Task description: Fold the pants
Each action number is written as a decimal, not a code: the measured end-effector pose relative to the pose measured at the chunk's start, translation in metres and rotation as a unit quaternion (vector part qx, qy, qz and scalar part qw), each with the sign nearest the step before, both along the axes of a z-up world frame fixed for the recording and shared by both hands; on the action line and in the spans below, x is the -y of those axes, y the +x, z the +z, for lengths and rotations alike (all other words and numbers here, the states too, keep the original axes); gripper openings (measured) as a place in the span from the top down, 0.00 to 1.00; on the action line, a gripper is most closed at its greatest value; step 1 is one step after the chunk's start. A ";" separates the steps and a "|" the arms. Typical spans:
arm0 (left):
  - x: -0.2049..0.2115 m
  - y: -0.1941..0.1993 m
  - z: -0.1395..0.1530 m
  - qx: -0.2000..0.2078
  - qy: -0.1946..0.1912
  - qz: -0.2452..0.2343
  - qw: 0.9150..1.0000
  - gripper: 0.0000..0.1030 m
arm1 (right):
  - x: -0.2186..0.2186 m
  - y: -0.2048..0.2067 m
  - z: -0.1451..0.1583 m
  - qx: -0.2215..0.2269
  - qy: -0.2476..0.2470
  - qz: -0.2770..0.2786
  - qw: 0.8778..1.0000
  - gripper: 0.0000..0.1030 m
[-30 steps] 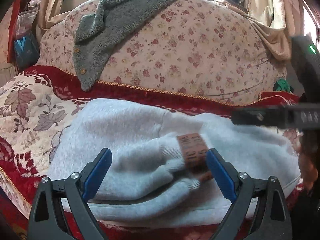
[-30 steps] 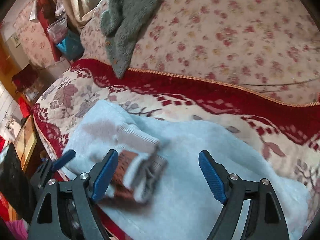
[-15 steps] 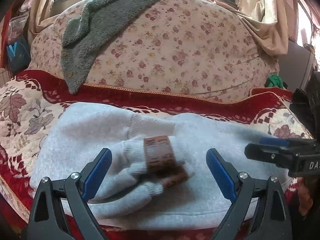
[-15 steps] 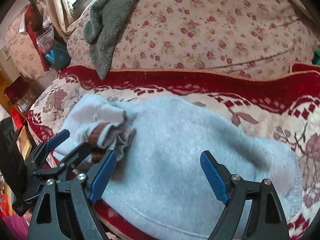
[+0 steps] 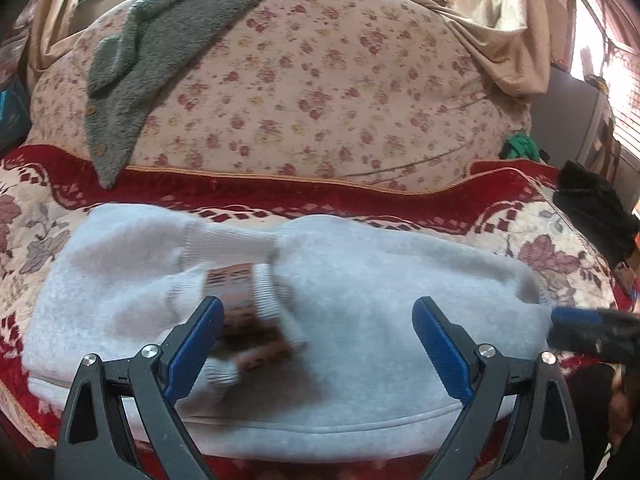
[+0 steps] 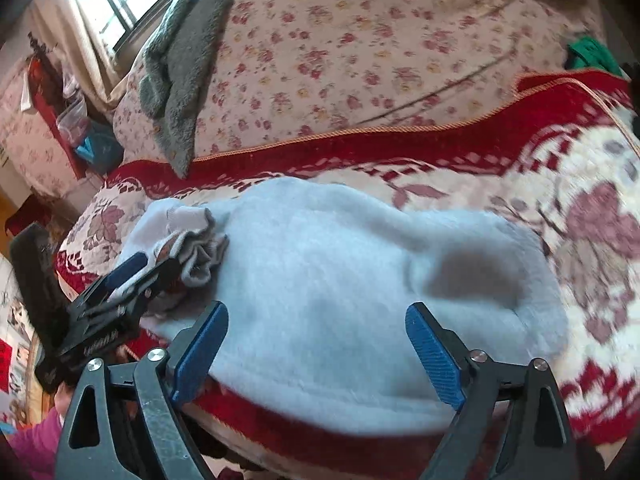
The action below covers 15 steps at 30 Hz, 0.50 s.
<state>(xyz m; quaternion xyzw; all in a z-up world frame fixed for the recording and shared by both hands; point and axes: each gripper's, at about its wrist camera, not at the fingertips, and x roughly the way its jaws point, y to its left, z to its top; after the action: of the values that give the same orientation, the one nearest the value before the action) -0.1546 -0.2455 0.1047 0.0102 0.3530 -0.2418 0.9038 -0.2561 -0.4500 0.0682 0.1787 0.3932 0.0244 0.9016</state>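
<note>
Light grey fleece pants [image 5: 360, 320] lie folded on the red floral bed cover [image 5: 360, 196], also in the right wrist view [image 6: 340, 280]. Their ribbed cuffs with a brown band [image 5: 236, 300] rest on top at the left, and show bunched in the right wrist view [image 6: 192, 244]. My left gripper [image 5: 316, 344] is open just above the pants' front part, its left finger beside the cuffs; it shows in the right wrist view [image 6: 132, 276]. My right gripper [image 6: 316, 348] is open over the pants' right half; its blue tip [image 5: 572, 316] shows at the pants' right end.
A floral quilt bundle [image 5: 320, 92] with a grey fleece garment [image 5: 160, 52] draped on it lies behind the pants. A black item [image 5: 592, 208] and a green item [image 5: 520, 148] sit at the right. The bed's front edge is just below the grippers.
Both grippers have stayed open. The right gripper has moved right, toward the pants' right end. The left gripper's view has shifted so the cuffs now lie by its left finger.
</note>
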 end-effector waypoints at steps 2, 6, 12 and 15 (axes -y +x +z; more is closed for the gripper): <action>0.010 -0.001 -0.001 -0.004 0.001 -0.011 1.000 0.08 | 0.004 -0.014 -0.006 -0.006 0.004 0.001 1.000 0.08; 0.031 0.000 -0.005 -0.018 0.003 -0.036 0.999 0.08 | 0.006 -0.043 -0.028 -0.025 0.031 0.012 0.999 0.08; 0.068 0.001 -0.006 -0.024 0.016 -0.072 0.997 0.08 | 0.017 -0.059 -0.066 -0.040 0.084 0.000 0.996 0.08; 0.087 0.004 -0.003 -0.031 0.013 -0.094 0.995 0.08 | 0.036 -0.054 -0.083 -0.051 0.110 -0.040 0.992 0.08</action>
<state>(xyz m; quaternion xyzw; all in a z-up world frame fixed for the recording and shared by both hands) -0.1502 -0.3326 0.1014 0.0474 0.3815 -0.3212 0.8655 -0.3102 -0.4859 -0.0144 0.2935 0.4259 0.0220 0.8556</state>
